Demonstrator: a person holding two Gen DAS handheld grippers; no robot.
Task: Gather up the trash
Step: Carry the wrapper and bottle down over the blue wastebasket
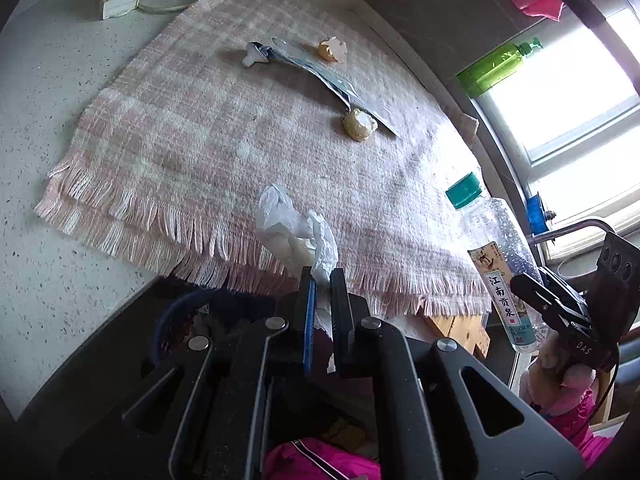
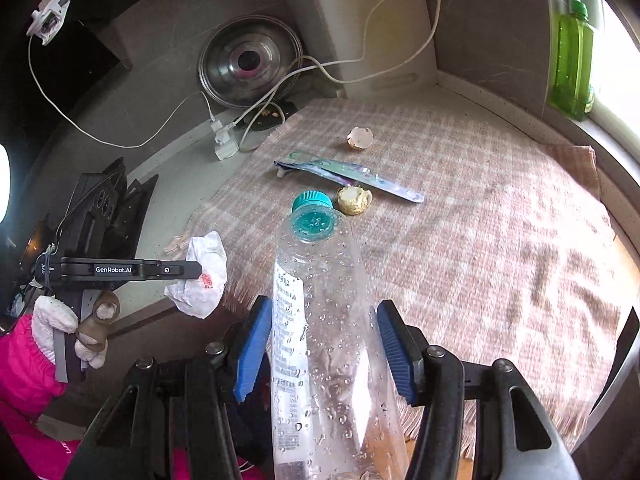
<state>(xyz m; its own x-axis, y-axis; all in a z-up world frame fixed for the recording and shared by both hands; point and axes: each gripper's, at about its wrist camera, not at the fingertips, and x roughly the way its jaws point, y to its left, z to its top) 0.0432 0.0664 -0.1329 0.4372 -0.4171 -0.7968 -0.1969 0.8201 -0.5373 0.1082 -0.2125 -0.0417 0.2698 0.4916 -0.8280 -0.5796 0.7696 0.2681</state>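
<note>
In the left wrist view the left gripper (image 1: 323,280) sits low in the middle of the frame, its two fingers pressed together on a crumpled white wrapper (image 1: 296,232) that sticks up over the fringed near edge of a pink checked cloth (image 1: 224,136). The right wrist view shows the same gripper at mid left, clamped on that wrapper (image 2: 200,276), with a gloved hand (image 2: 76,332) below it. The right gripper (image 2: 324,344) at the bottom centre of its own view pinches a clear plastic bottle (image 2: 320,320) with a teal cap (image 2: 312,200); droplets cling to the inside of the bottle, and its blue pads (image 2: 252,352) press on both sides. In the left view this bottle (image 1: 500,256) stands at the right edge, held up off the cloth. Further up the cloth lie a flattened silver tube (image 2: 348,174), a broken eggshell (image 2: 360,138) above it, and a second yellowish shell piece (image 2: 354,200) touching the tube's lower side. A green soap bottle (image 2: 572,64) stands at the upper right by the window, and a metal lid (image 2: 250,60) leans at the upper middle beside white cables (image 2: 224,142).
</note>
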